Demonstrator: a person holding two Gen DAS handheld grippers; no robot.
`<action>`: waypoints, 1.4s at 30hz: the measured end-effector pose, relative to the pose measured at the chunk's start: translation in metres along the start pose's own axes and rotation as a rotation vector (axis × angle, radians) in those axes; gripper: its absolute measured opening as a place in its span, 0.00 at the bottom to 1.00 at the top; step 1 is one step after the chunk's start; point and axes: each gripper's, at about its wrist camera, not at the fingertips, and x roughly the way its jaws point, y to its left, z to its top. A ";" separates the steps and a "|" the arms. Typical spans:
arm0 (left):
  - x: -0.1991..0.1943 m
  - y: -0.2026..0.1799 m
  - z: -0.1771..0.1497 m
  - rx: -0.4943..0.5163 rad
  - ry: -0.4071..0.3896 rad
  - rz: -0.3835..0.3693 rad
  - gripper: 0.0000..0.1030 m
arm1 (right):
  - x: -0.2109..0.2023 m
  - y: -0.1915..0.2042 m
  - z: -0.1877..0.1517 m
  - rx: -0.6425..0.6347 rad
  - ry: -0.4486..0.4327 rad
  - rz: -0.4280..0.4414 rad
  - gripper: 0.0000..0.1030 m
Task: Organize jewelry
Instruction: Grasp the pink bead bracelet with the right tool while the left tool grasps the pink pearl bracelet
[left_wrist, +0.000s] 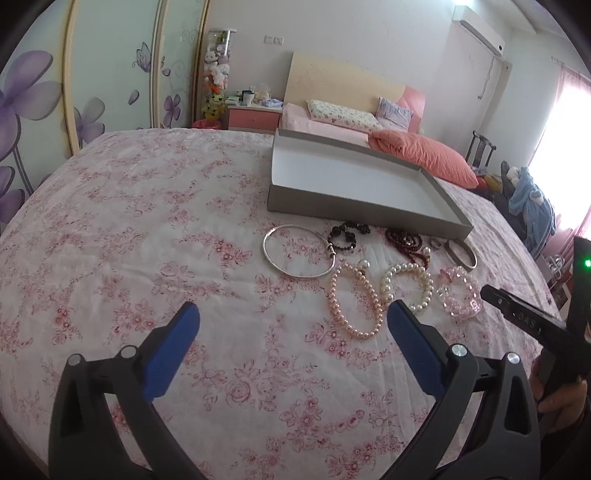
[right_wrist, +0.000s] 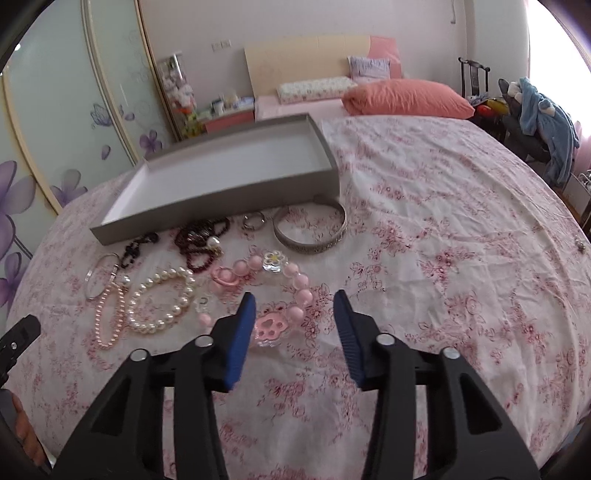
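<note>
The task is sitting at its very start, judging by how things are lying. The shallow grey cardboard tray with a white inside (right_wrist: 229, 173) is resting on the bed's pink-flowered sheet (right_wrist: 424, 229) and holding nothing at all that the views show. Every piece of jewelry is still lying on the sheet just in front of the tray's near wall.

Nearest the tray are lying a black beaded bracelet (left_wrist: 345, 236), a tangle of dark red beaded strands (right_wrist: 199, 240), a small silver ring (right_wrist: 253, 221) and a wide engraved silver cuff bangle (right_wrist: 312, 230). Closer to the cameras are lying a thin silver wire bangle (left_wrist: 297, 254), a pink pearl bracelet (left_wrist: 354, 302), a white pearl bracelet (right_wrist: 162, 301) and a pink bead bracelet with a cat-paw charm and a clear flower charm (right_wrist: 280, 295).

The right hand-held gripper (right_wrist: 295, 321) is hovering over the near side of the cat-paw bracelet with its blue pads partly apart; the bracelet's near edge is lying between them, and no pad is pressing on it. The left hand-held gripper (left_wrist: 291, 325) is hanging over bare sheet just beside the pink pearl bracelet, its jaws spread wide and gripping nothing.

So all eight pieces are still waiting to be moved into the tray; the cat-paw bracelet looks likely to go first.
</note>
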 end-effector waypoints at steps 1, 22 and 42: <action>0.004 -0.003 0.000 0.011 0.013 0.007 0.96 | 0.003 0.001 0.001 -0.006 0.016 -0.007 0.34; 0.064 -0.033 0.015 0.077 0.181 -0.002 0.55 | 0.022 -0.002 0.011 -0.010 0.046 -0.019 0.15; 0.062 -0.007 0.016 0.066 0.170 0.063 0.07 | 0.022 -0.005 0.010 -0.005 0.033 -0.013 0.16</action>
